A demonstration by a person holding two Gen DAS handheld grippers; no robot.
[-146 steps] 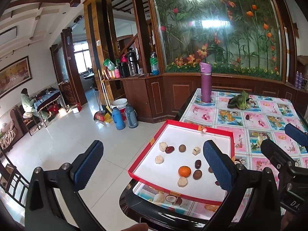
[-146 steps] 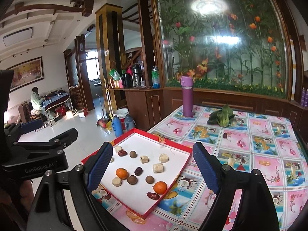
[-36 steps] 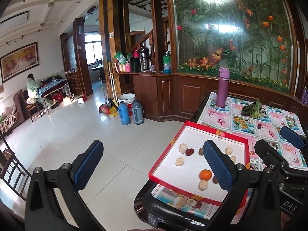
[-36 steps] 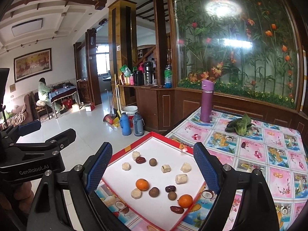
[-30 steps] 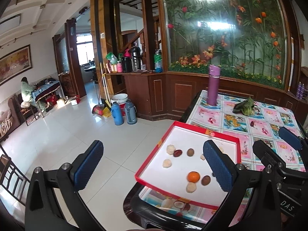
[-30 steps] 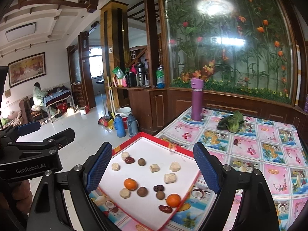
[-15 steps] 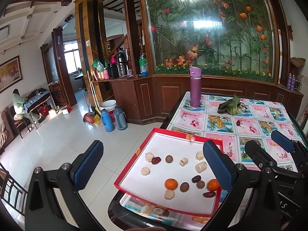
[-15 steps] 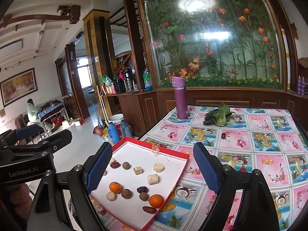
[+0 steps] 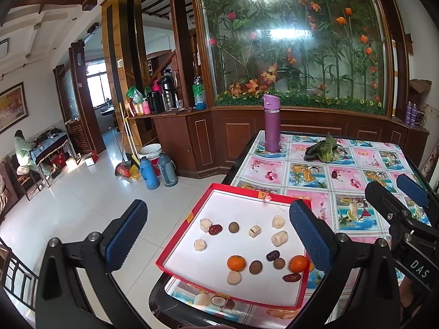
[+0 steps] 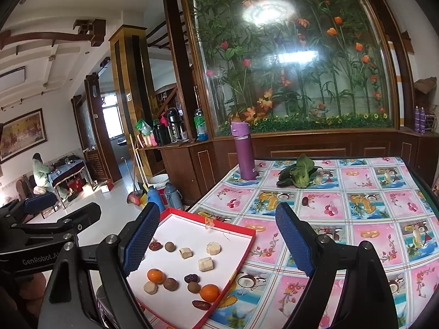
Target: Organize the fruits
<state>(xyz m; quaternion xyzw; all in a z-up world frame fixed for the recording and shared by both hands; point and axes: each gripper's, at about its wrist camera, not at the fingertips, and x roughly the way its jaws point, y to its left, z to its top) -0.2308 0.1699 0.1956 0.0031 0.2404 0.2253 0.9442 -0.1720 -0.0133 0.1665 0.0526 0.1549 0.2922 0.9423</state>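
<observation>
Left gripper [image 9: 216, 235]: jaws spread wide, empty, hovering near the tray.
Right gripper [image 10: 219, 242]: likewise open, holding nothing.
Shallow red-rimmed white tray [image 9: 241, 194]: on the counter's near-left corner [image 10: 365, 235], gathering scattered fruits.
Small orange tangerine [image 9: 236, 263]: near tray edge, within reach.

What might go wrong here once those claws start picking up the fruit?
The red tray sits at the table corner, so a push from the left gripper might slide it off. The round brown fruits may roll when nudged. The orange and date lie close together, so the right gripper may catch both.
</observation>
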